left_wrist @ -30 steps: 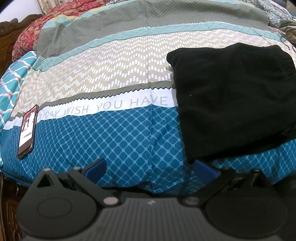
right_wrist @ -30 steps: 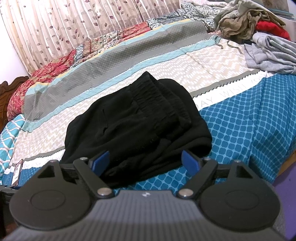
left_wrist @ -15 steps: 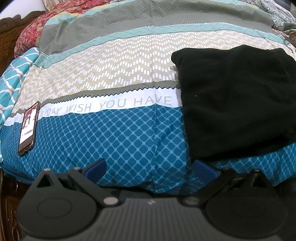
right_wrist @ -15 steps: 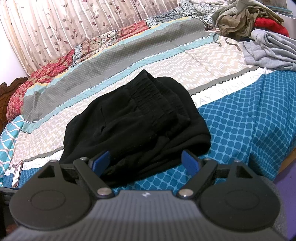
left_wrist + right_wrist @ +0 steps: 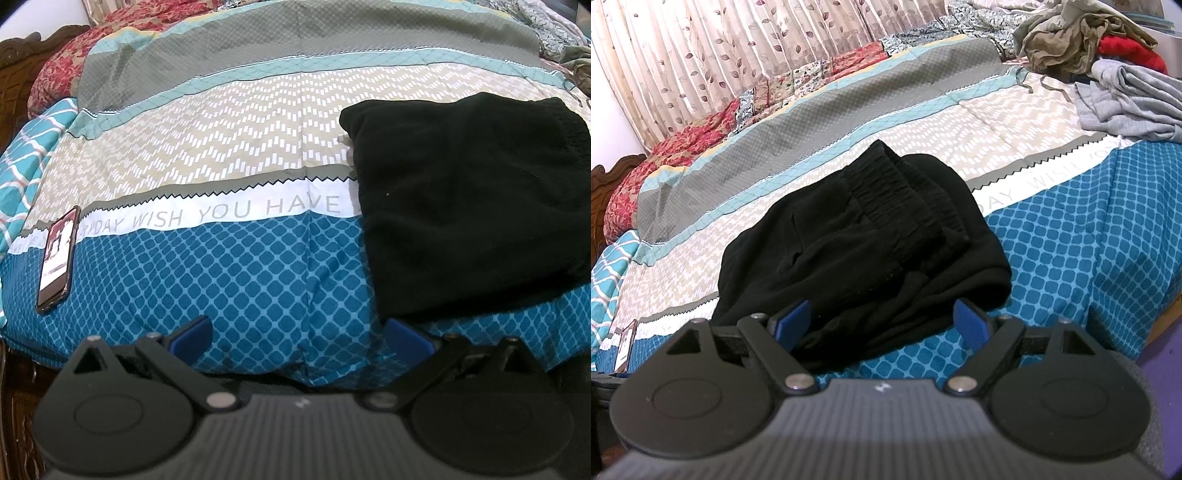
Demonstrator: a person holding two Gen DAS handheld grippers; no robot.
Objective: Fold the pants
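On the bedspread [image 5: 1052, 236], folded black pants [image 5: 864, 240] point waistband away; both grippers [image 5: 301, 334] [image 5: 882, 321] gape wide, empty.

Bedspread [image 5: 236, 258] white band: "WISH YOU HAVE".

Beyond the right-hand jaw, the folded black pants [image 5: 476, 206] run off the picture's right edge, while left of the other jaws a phone [image 5: 625, 345] sits half hidden, its screen unreadable.

Bed [image 5: 258, 266]: blk pants [image 5: 469, 206], phone [image 5: 57, 258], clothes pile [image 5: 1108, 74].
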